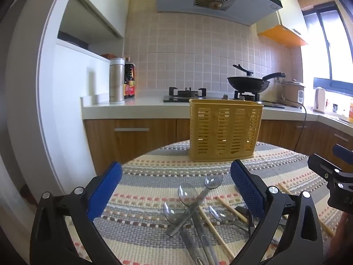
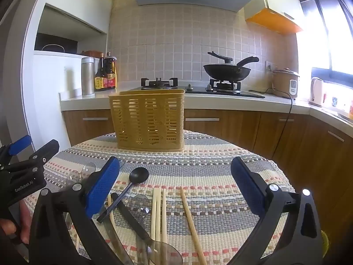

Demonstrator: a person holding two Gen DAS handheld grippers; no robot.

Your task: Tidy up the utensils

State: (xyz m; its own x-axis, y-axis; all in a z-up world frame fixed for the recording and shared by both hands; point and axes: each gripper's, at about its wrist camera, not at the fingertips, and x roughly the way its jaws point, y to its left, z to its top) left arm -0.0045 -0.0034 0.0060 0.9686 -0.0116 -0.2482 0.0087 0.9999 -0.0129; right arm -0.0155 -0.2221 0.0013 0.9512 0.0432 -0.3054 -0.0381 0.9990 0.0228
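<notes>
The left gripper (image 2: 19, 161) bears the lettering "GenRobot.AI" on its black body. Both it and the right gripper (image 2: 176, 183) stand spread wide, pinching nothing, above clear spoons (image 1: 189, 198) and chopsticks (image 2: 157, 212).

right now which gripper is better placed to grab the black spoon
Right. The black spoon lies just inside the open right gripper, near its left finger. The left gripper hangs open over the clear spoons.

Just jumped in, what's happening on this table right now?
A person holds two grippers over a woven mat, sorting utensils. The left gripper hangs open over the clear spoons; the right gripper hangs open over the chopsticks and a black spoon. Nothing is held. The yellow basket looks empty.
</notes>
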